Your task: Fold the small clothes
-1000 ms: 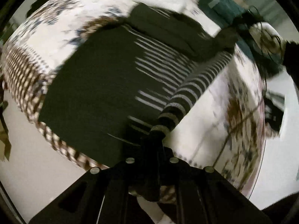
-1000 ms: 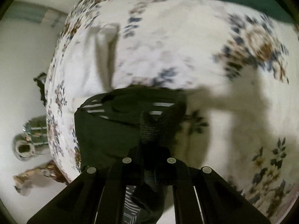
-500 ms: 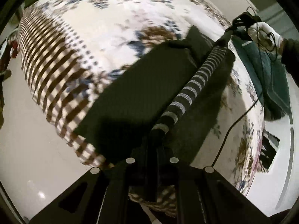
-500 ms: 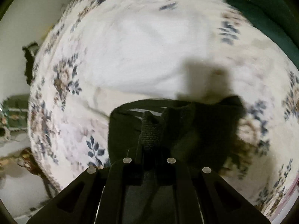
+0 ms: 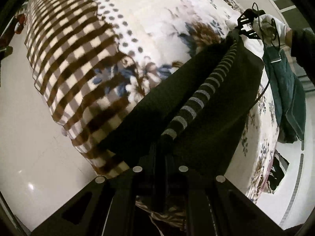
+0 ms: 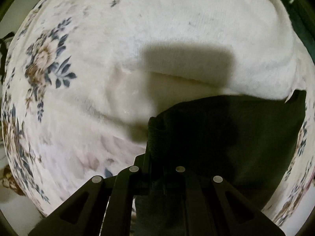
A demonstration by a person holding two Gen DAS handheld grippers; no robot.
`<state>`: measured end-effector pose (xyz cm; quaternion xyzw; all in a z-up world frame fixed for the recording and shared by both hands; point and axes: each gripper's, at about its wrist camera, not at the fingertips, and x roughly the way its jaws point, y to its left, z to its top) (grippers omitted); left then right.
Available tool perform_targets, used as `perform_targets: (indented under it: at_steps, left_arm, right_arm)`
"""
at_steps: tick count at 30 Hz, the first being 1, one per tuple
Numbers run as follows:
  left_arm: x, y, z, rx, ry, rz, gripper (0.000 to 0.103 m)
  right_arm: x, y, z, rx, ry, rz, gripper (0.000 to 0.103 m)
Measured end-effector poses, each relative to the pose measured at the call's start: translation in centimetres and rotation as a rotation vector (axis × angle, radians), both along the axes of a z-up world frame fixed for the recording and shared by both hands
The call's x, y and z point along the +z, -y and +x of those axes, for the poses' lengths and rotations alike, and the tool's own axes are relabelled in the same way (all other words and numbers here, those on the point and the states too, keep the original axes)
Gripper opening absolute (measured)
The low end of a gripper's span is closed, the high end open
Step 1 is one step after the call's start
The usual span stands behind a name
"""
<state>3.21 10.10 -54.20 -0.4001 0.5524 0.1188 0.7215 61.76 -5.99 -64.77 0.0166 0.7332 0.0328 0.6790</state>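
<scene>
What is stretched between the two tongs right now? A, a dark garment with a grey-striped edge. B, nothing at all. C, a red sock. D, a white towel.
A: in the left wrist view the dark garment runs taut along its grey-striped edge from the left tongs up to the right tongs, over the floral blanket.

Garment (image 5: 196,90) stretched between the two grippers above the bed (image 5: 157,19). Left gripper (image 5: 160,151) clamps its near end; right gripper (image 5: 239,29) clamps the far end at upper right. Garment panels hang to either side of the taut edge. Blanket (image 5: 65,59) lies on the bed, left of the garment. Towel (image 5: 285,94) lies at the bed's right edge, beyond the garment
</scene>
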Motion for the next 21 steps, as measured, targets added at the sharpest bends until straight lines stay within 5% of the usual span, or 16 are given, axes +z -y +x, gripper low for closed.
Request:
perform_targets:
  at_steps: [2,5,7,10,12,17,21]
  left_arm:
    - [-2.0,-0.7,-0.4,0.025,-0.031,-0.064,0.006]
    - [-3.9,-2.7,-2.1,0.071,-0.122,-0.047,0.006]
    - [-4.1,-4.6,-3.7,0.106,-0.167,-0.012,0.005]
    - [-3.3,-7.5,-5.7,0.131,-0.16,0.009,0.006]
    - [-2.8,-8.4,-6.0,0.117,-0.158,0.02,0.006]
    - [-1.5,-8.7,-3.9,0.052,-0.153,0.056,0.007]
    - [-0.8,-7.4,-1.6,0.0,-0.107,0.055,0.007]
  right_arm:
    - [-0.5,0.6,-0.3,-0.066,-0.072,0.109,0.024]
    - [0.1,1.5,-2.6,-0.117,-0.186,0.347,0.046]
    - [1.2,2.0,-5.6,-0.072,-0.207,0.413,0.051]
    - [1.7,3.1,-13.1,0.037,-0.228,0.438,0.051]
    - [-0.6,4.1,-19.1,0.025,-0.318,0.435,0.051]
    - [-9.4,3.8,-32.0,-0.245,-0.583,0.622,0.052]
    - [-10.7,3.7,-36.1,-0.42,-0.656,0.909,0.052]
